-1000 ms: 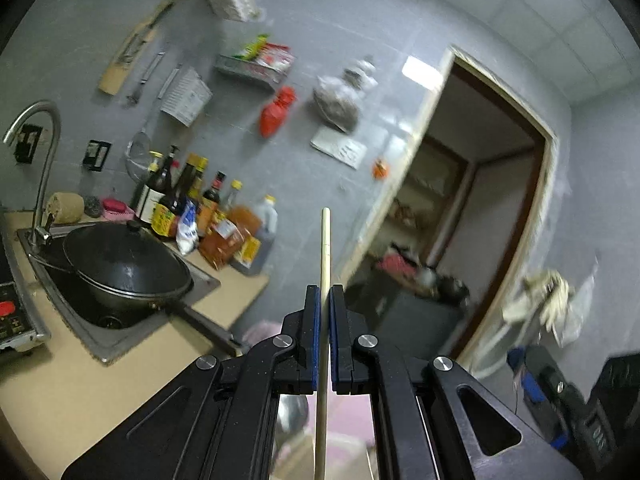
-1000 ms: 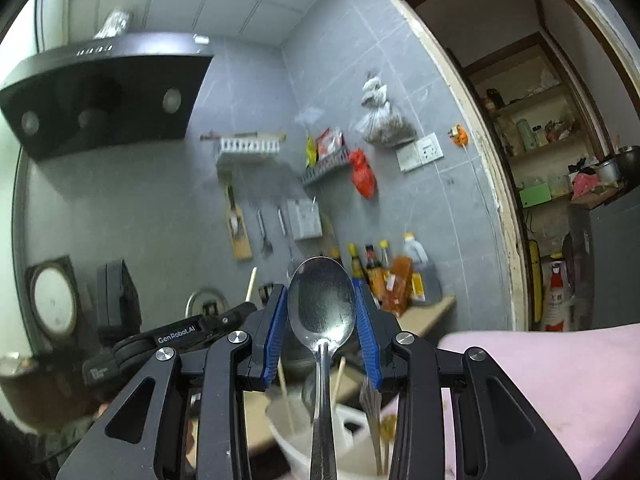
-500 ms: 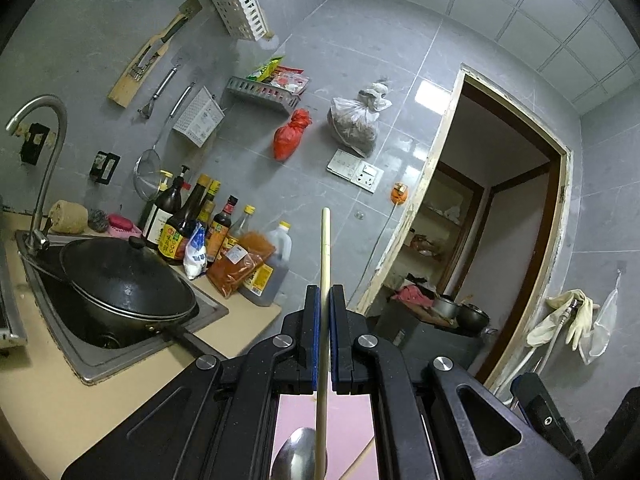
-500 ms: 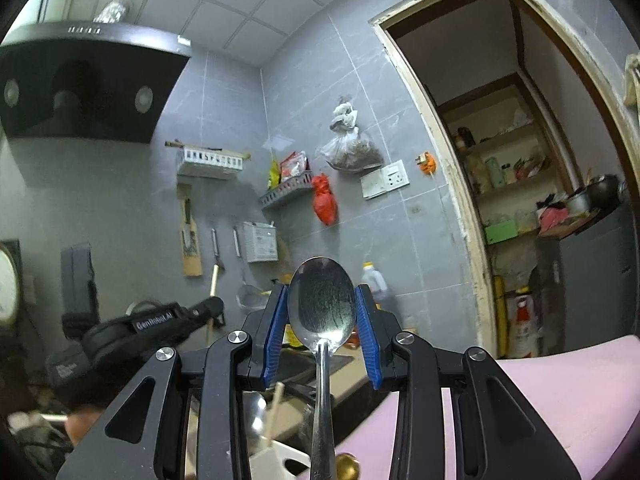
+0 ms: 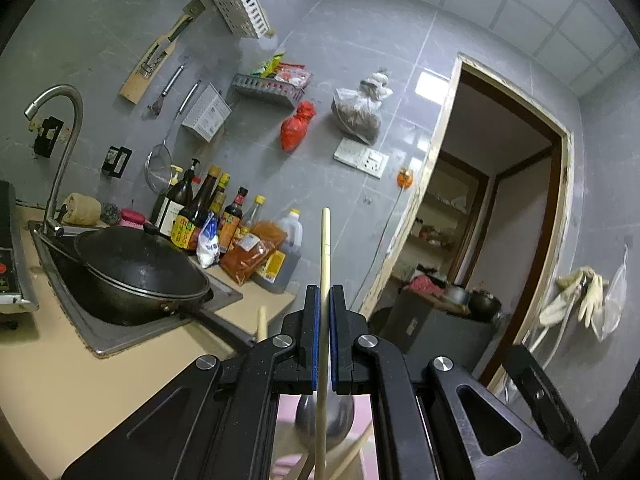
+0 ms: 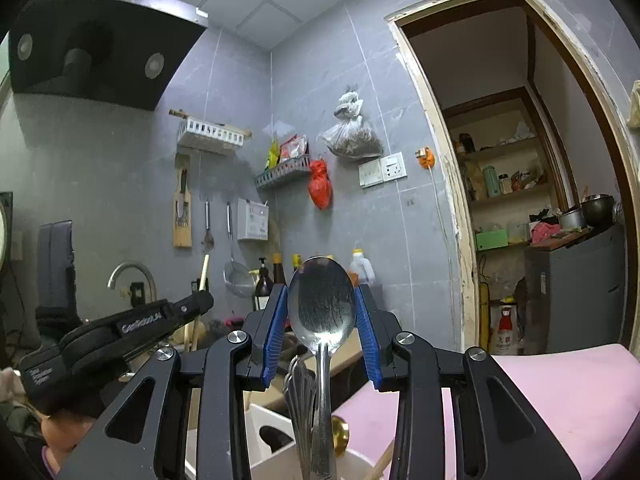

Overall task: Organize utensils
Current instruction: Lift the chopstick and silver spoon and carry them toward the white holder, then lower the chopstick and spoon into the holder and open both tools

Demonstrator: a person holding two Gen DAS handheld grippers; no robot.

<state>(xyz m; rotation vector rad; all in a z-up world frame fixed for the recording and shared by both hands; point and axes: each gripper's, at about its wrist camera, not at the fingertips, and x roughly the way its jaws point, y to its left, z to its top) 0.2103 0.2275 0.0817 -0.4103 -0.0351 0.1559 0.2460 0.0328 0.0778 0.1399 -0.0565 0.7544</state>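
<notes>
Utensil holder [image 6: 276, 432]: white, directly below both my grippers. Spoon [image 6: 322, 304]: upright, bowl up, clamped in my right gripper [image 6: 321, 312], handle reaching down into holder. Chopstick [image 5: 325, 248]: upright, pinched in my left gripper [image 5: 324, 320], tip downward over holder.

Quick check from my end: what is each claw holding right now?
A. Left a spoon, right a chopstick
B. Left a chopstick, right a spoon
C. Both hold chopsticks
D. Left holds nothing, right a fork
B: the left claw is shut on a thin wooden chopstick standing upright between its pads, while the right claw clamps the bowl of a metal spoon, handle hanging down.
</notes>
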